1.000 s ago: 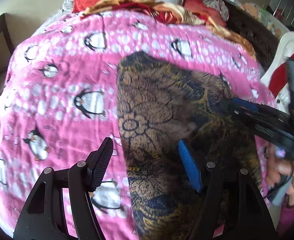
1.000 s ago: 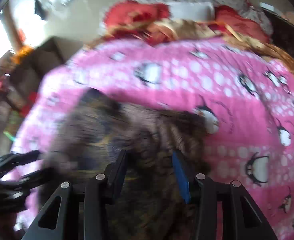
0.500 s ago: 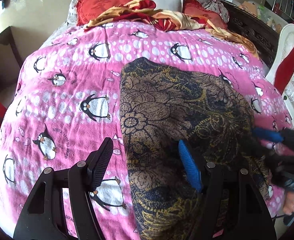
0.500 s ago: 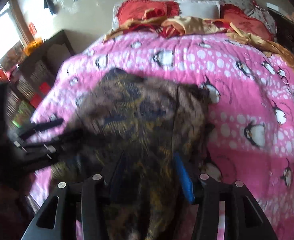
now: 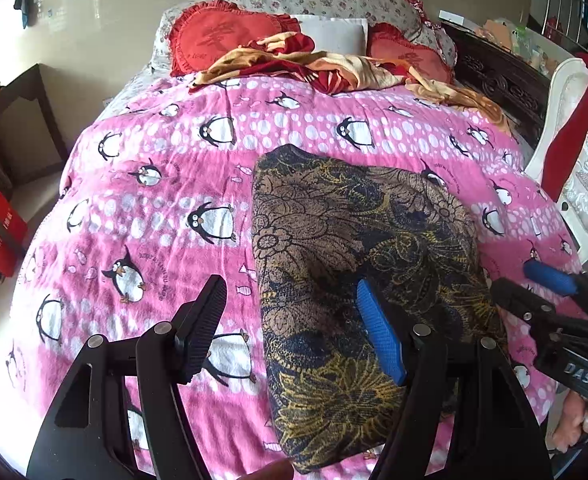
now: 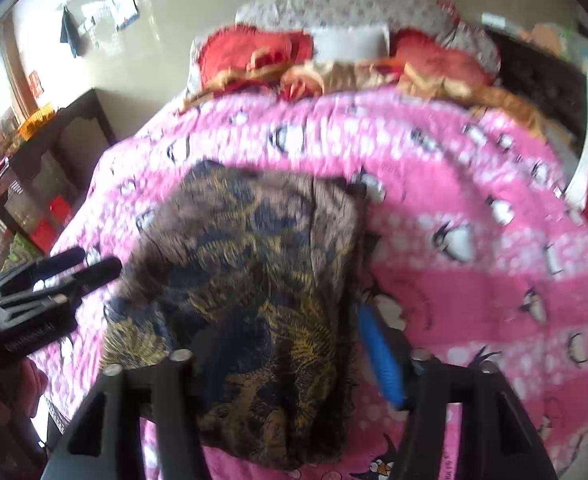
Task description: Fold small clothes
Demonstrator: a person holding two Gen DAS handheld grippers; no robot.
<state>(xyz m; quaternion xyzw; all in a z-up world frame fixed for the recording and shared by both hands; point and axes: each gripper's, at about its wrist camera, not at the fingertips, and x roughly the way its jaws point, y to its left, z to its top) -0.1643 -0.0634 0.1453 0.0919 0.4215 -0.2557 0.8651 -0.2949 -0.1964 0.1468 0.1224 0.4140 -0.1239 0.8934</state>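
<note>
A dark navy, brown and gold floral cloth (image 5: 346, 264) lies folded lengthwise on the pink penguin blanket (image 5: 166, 200). It also shows in the right wrist view (image 6: 254, 288), blurred. My left gripper (image 5: 290, 332) is open and empty, hovering over the cloth's near left edge. My right gripper (image 6: 286, 356) is open over the cloth's near end; the cloth looks loose between the jaws. The right gripper shows in the left wrist view (image 5: 534, 288), just off the cloth's right edge. The left gripper shows in the right wrist view (image 6: 82, 268), left of the cloth.
Red heart cushions (image 5: 230, 40), a white pillow (image 5: 332, 34) and a crumpled red and gold cloth (image 5: 334, 68) lie at the bed's head. A dark wooden cabinet (image 5: 502, 76) and a white chair (image 5: 566, 128) stand on the right. A dark side table (image 5: 18, 120) stands on the left.
My right gripper has drawn back off the cloth toward its right edge and opened wider. The cloth has settled flat on the blanket. Both cameras have pulled back and up.
</note>
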